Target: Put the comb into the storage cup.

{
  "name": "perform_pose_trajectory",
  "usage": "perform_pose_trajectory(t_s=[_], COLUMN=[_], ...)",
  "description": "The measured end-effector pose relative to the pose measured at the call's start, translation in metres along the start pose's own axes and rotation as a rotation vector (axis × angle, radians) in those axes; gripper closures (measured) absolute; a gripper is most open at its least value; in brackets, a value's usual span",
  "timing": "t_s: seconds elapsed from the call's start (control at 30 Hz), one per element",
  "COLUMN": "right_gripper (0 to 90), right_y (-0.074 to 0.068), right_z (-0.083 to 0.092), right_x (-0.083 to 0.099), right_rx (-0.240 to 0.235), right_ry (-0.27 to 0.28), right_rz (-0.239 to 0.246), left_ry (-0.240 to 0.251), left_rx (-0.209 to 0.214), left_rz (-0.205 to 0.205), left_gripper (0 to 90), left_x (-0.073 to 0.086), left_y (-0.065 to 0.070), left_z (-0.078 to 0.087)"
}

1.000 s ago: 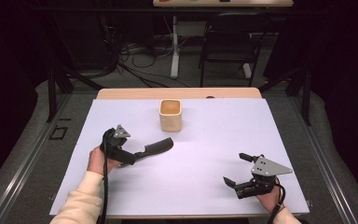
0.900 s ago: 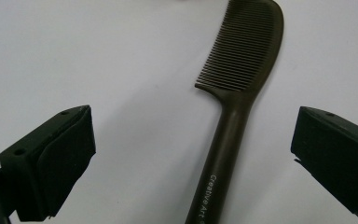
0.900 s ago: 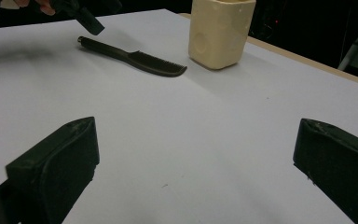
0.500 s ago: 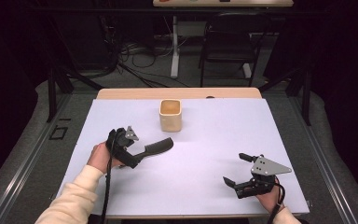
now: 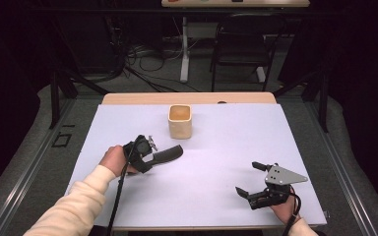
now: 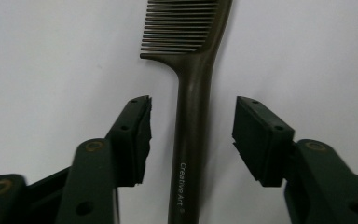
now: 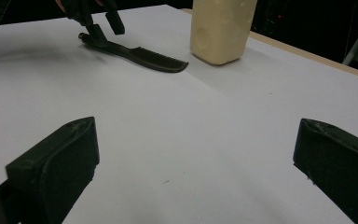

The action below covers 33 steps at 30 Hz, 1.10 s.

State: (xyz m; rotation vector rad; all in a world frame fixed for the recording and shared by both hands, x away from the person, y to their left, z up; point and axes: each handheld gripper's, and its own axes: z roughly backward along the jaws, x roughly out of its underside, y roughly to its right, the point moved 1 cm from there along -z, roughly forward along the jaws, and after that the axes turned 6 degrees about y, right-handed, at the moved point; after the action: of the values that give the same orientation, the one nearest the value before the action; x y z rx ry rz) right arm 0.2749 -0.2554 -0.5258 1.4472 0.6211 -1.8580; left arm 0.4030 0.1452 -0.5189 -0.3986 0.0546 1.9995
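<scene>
My left gripper (image 6: 191,135) straddles the comb (image 6: 192,116) handle lengthwise, jaws spread and not touching; right gripper (image 5: 258,182) spread, well apart.

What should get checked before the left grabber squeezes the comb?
1. Left gripper jaws open: ok.
2. Comb handle lies between the jaws: ok; a gap shows on each side.
3. Comb lies flat on the white table: ok.
4. Cup stands apart from the comb: ok.
5. Right gripper open and well away from the comb: ok.
6. Jaws low enough to catch the handle: cannot tell.
</scene>
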Motion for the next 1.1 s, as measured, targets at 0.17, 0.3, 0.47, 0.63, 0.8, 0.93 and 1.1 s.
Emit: perform_pose_trajectory(t_s=[0.17,0.3,0.47,0.63,0.8,0.93,1.1], right_gripper=[0.0,0.0,0.0,0.0,0.0,0.0,0.0], right_y=[-0.001,0.000,0.000,0.000,0.000,0.000,0.000], right_z=[0.000,0.000,0.000,0.000,0.000,0.000,0.001], right_x=[0.000,0.000,0.000,0.000,0.000,0.000,0.000], right_rx=[-0.002,-0.001,-0.002,-0.004,-0.003,0.003,0.001], right_ry=[0.000,-0.003,0.000,-0.001,-0.007,-0.008,-0.007], right_rz=[0.000,-0.003,-0.002,-0.002,-0.003,-0.008,-0.004], left_ry=[-0.064,-0.095,-0.108,-0.115,-0.131,-0.121,-0.072], left_rx=[0.039,0.078,0.084,0.089,0.082,0.087,0.088], left_rz=[-0.006,-0.018,-0.028,-0.034,-0.057,-0.053,-0.037], left_gripper=[57.9,62.2,65.8,69.0,72.0,72.3,72.3], left_x=[-0.009,-0.012,-0.015,-0.016,-0.018,-0.017,-0.015], left_y=[-0.007,-0.007,-0.007,-0.006,-0.005,-0.005,-0.001], left_z=[-0.010,-0.016,-0.020,-0.022,-0.021,-0.020,-0.014])
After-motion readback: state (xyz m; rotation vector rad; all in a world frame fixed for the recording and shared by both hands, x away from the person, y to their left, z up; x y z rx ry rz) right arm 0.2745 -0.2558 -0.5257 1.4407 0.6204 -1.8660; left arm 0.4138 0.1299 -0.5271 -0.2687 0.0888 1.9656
